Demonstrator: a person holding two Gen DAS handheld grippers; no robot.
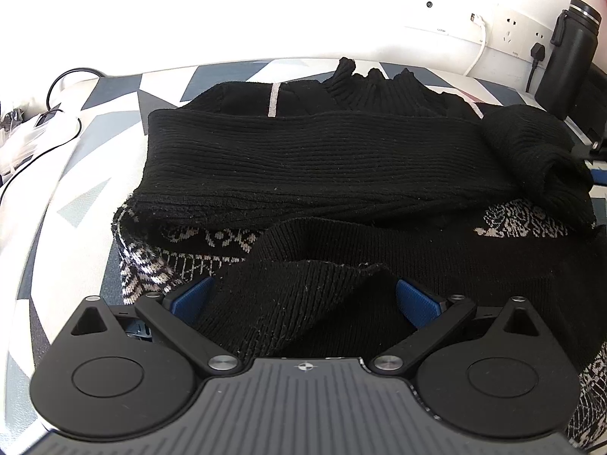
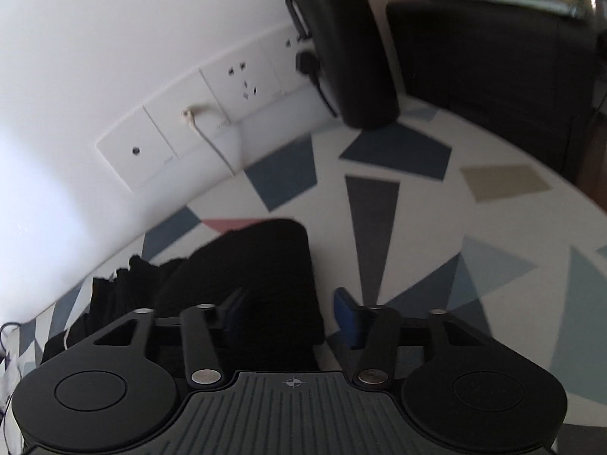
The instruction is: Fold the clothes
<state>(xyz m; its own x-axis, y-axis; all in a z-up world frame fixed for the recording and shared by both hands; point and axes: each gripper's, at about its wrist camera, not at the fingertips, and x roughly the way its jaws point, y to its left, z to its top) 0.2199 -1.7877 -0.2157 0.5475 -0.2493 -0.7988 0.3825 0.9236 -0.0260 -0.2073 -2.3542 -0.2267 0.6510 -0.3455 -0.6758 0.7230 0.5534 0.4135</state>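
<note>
A black knit sweater [image 1: 322, 159] with a white patterned band lies partly folded on the table, one sleeve laid across its body. My left gripper [image 1: 303, 299] is open, its blue pads on either side of a raised fold of the sweater's near hem [image 1: 315, 303]. My right gripper [image 2: 288, 314] is open over the sweater's right edge; a black fold [image 2: 265, 265] lies between its jaws, nearer the left pad. In the left wrist view the right gripper peeks from behind the bunched sleeve [image 1: 531, 159].
The table [image 2: 436, 235] has a white top with grey, blue and pink shapes. A black bottle [image 2: 341, 38] and a black box [image 2: 493, 57] stand at the back by the wall sockets [image 2: 235, 79]. Cables [image 1: 57, 121] lie at the left.
</note>
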